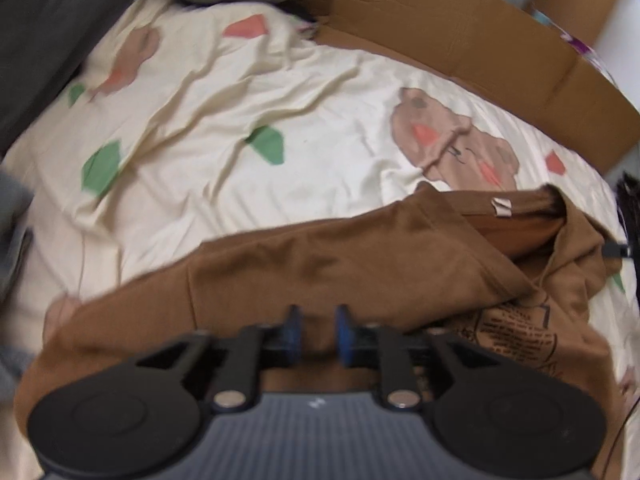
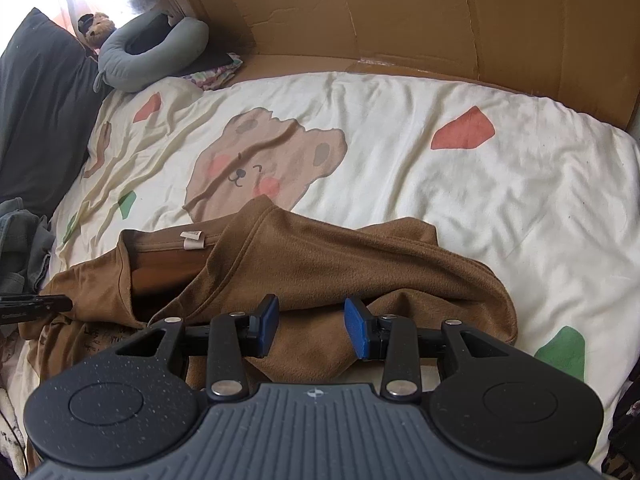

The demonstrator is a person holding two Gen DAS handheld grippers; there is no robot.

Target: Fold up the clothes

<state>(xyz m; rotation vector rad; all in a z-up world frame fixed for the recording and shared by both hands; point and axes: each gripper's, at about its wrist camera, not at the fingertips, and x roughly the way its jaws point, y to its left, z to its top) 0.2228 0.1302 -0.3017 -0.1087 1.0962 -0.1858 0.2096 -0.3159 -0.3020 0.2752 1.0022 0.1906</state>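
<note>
The left tongs (image 1: 316, 334) are nearly together, the right tongs (image 2: 311, 330) apart, both over the brown shirt (image 2: 320, 264) bunched on the near bed (image 2: 440, 184). Pinch edges, not bulk.

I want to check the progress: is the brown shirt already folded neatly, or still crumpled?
Still crumpled. The brown shirt lies bunched on the bed sheet, collar label exposed, with uneven overlapping layers.

Blurred left view; perhaps window glare.
</note>
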